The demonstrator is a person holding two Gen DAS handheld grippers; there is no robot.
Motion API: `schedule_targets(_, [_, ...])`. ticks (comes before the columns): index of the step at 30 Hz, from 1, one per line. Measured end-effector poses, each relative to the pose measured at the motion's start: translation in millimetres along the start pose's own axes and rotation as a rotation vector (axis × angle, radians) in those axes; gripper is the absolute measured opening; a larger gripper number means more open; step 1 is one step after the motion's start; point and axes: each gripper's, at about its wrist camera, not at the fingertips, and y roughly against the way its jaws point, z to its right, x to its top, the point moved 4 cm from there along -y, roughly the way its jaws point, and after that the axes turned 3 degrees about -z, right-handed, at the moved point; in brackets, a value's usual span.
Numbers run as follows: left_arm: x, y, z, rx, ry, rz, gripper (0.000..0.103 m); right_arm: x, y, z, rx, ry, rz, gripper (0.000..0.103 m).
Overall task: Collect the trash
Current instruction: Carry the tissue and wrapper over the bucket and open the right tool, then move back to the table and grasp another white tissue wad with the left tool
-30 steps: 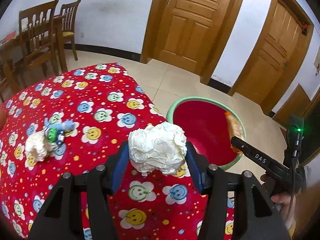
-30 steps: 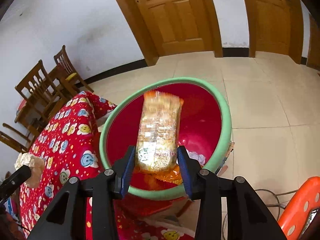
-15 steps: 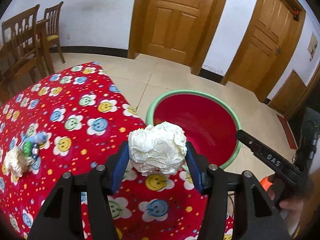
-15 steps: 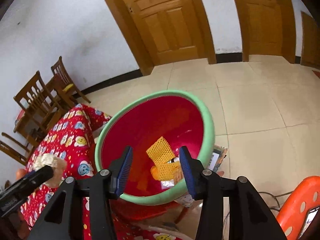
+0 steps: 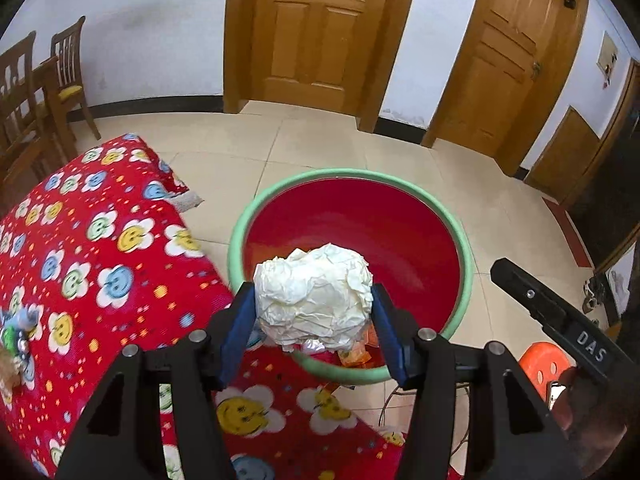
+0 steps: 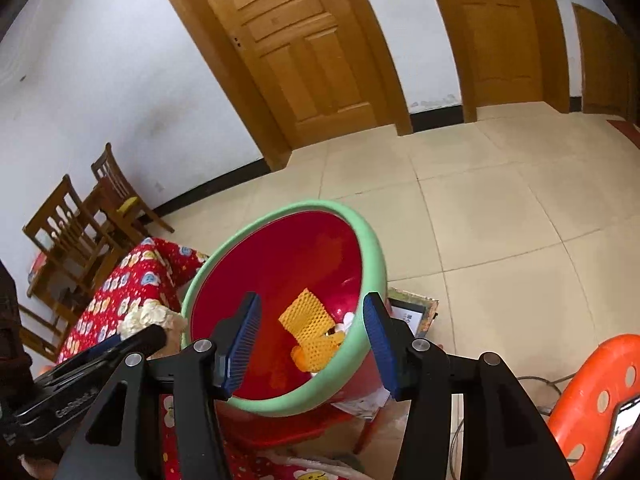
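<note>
A crumpled white paper ball (image 5: 314,300) sits between the blue pads of my left gripper (image 5: 313,295). The jaws are opening, and both pads still touch the ball. The ball hangs over the near rim of the red basin with a green rim (image 5: 464,264), beside the red flowered table (image 5: 100,260). My right gripper (image 6: 311,301) stands open above the basin (image 6: 372,240) with nothing between its fingers. Below it an orange net packet (image 6: 312,328) lies in the basin. The left gripper's finger (image 6: 148,338) and the ball (image 6: 146,316) show at the right wrist view's left.
A small toy and more crumpled paper (image 5: 12,340) lie at the table's left edge. An orange plastic stool (image 6: 592,392) stands to the right of the basin. Wooden chairs (image 5: 60,80) and two shut doors line the far wall. Tiled floor lies beyond the basin.
My left gripper carried the paper ball from over the table to the basin's near rim. My right gripper let go of the packet, which dropped into the basin, and its jaws widened.
</note>
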Motion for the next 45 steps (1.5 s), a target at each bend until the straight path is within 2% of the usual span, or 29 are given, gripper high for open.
schedule_targets(4, [4, -6, 3, 0.026, 0.01, 0.005, 0.068, 0, -2, 5, -0.002, -0.018, -0.005, 0.054])
schedule_targets(7, [5, -6, 0, 0.029, 0.031, 0.003, 0.072, -1, -2, 6, -0.001, -0.023, -0.008, 0.055])
schedule_targets(15, [4, 3, -8, 0.034, 0.056, 0.015, 0.072, -1, 1, 4, 0.009, -0.015, -0.007, 0.055])
schedule_targets(25, [-7, 30, -29, 0.055, 0.103, 0.04, 0.072, -4, 11, -15, 0.05, 0.009, -0.008, 0.061])
schedule_targets(45, [-31, 91, -105, 0.177, 0.223, 0.119, 0.072, -24, 16, -59, 0.09, 0.073, -0.047, 0.063])
